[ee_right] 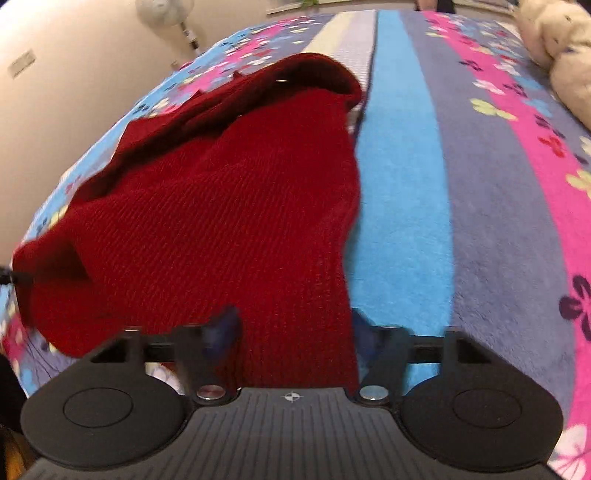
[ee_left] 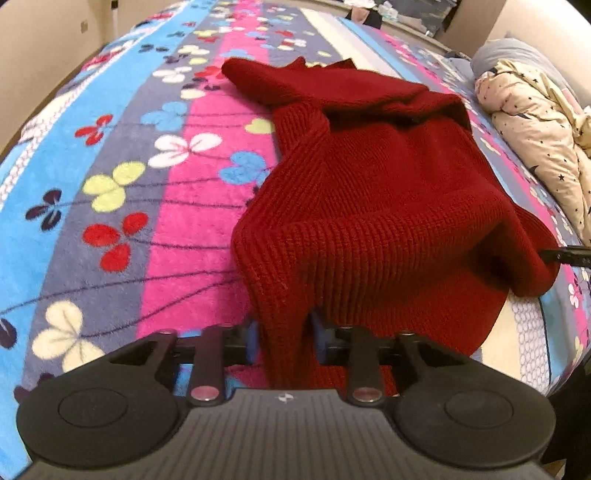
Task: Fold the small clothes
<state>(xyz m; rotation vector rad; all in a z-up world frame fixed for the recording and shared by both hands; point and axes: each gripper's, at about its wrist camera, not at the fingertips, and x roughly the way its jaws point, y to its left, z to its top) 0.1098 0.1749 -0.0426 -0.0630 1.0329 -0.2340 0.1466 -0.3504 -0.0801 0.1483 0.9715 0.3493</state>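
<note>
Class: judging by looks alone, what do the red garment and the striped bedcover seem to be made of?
Red garment: knitted yarn, probably wool or acrylic; matte, with visible ribbed rows of stitches. Striped bedcover: soft plush fleece, likely synthetic; its fuzzy pile blurs the edges of the printed flowers.

Place: home bedroom.
Bed: covered by a striped fleece blanket (ee_left: 110,177) with a flower print (blue, grey, pink bands).
Bedding: star-print duvet (ee_left: 535,136) bunched at the bed's edge, grey pillow (ee_left: 517,51) behind it.
Walls: plain beige, wall plate (ee_right: 21,63), standing fan (ee_right: 166,11).
</note>
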